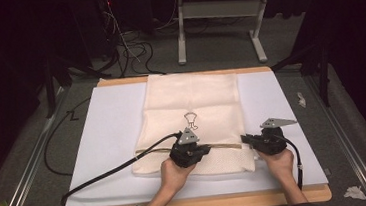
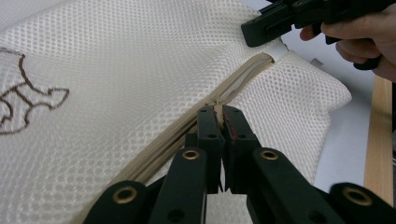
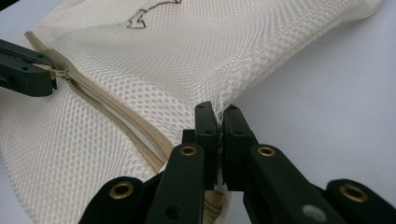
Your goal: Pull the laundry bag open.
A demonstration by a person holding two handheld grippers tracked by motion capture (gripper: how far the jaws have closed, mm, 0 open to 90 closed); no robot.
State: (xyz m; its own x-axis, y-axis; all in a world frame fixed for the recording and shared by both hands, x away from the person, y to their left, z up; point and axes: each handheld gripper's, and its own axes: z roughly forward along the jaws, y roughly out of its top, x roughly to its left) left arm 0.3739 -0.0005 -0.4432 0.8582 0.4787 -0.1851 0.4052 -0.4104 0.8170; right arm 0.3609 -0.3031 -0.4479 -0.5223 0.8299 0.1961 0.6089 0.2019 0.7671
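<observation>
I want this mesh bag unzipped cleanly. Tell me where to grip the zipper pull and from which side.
Pinch the zipper pull by its small flat tab, coming in low along the zipper track, as the left gripper does. The right gripper clamps the mesh bag at its edge near the zipper's end, which should keep the track taut.

Overhead faces forward-down; both tongs cameras closely share the mesh bag [image 1: 193, 127].

Both forearms reach in from below; the left gripper [image 1: 204, 149] has its jaws pinched together, apparently on the zipper pull, while the right gripper [image 1: 245, 138] is clamped tight, pointing left.
</observation>
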